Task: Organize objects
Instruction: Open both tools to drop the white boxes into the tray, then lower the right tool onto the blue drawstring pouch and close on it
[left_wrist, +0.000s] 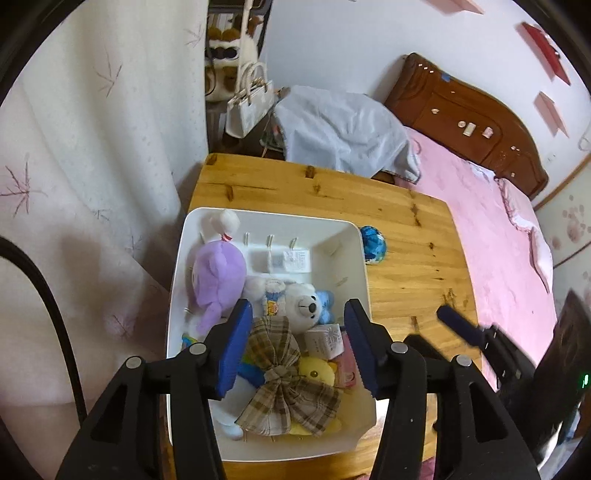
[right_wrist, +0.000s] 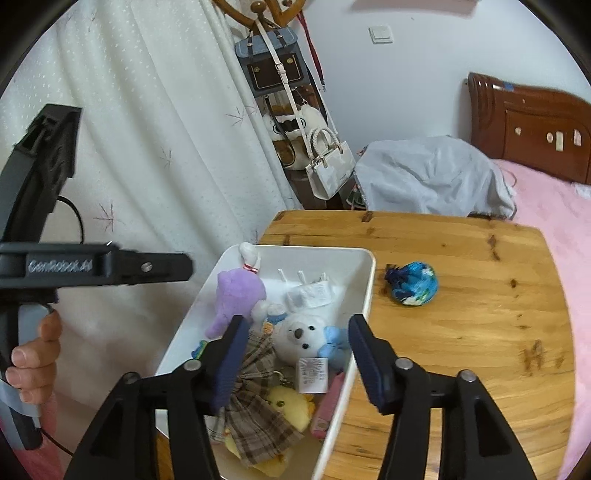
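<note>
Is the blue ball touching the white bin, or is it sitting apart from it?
Apart. The right wrist view shows it plainly: bare wooden table lies between the blue ball and the white bin wall.

My left wrist camera looks steeply down along my left gripper (left_wrist: 295, 343) into the white bin (left_wrist: 177, 295), close above it. My right wrist camera sits further right, tilted less steeply past my right gripper (right_wrist: 295, 354). Both views share the bin, the wooden table (right_wrist: 461, 332), the blue ball (left_wrist: 373, 245) and, I think, the same bed (left_wrist: 498, 229).
</note>
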